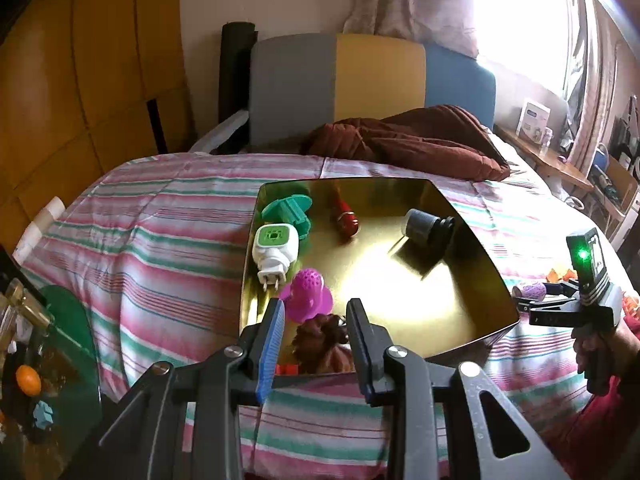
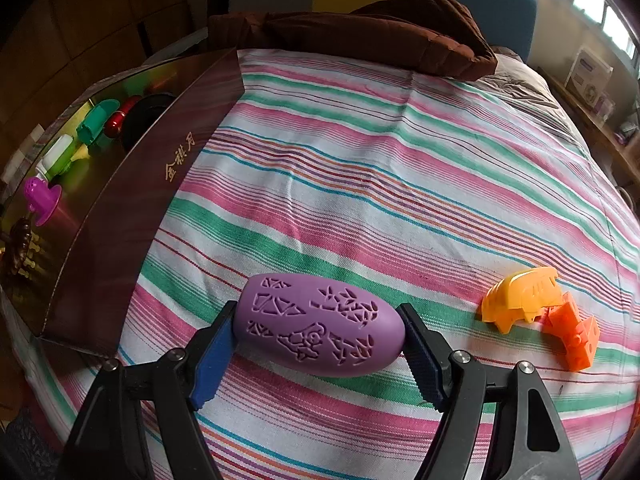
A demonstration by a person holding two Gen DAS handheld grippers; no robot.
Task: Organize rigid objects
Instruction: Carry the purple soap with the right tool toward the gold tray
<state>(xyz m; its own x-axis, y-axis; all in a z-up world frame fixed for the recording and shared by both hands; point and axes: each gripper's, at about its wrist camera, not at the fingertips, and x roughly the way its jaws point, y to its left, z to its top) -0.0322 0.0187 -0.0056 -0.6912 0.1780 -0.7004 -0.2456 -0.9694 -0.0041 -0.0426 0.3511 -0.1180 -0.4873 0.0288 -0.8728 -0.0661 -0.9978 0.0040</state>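
**Purple shell gripped, brown piece over the box**

Our right gripper point(image 2: 318, 344) clamps the purple oval shell point(image 2: 320, 330) lengthwise on the striped bedspread point(image 2: 360, 180). Our left gripper point(image 1: 316, 320), jaws narrow, frames a brown figurine point(image 1: 320, 340) at the gold-lined box point(image 1: 460, 280) edge; we cannot tell whether it grips.

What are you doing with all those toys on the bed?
A person is tidying small things into a shiny gold tray on the striped bed. The right gripper has its jaws around a purple egg-shaped toy lying on the blanket. The left gripper hovers nearly shut and empty over the tray. Orange toy pieces wait on the blanket.
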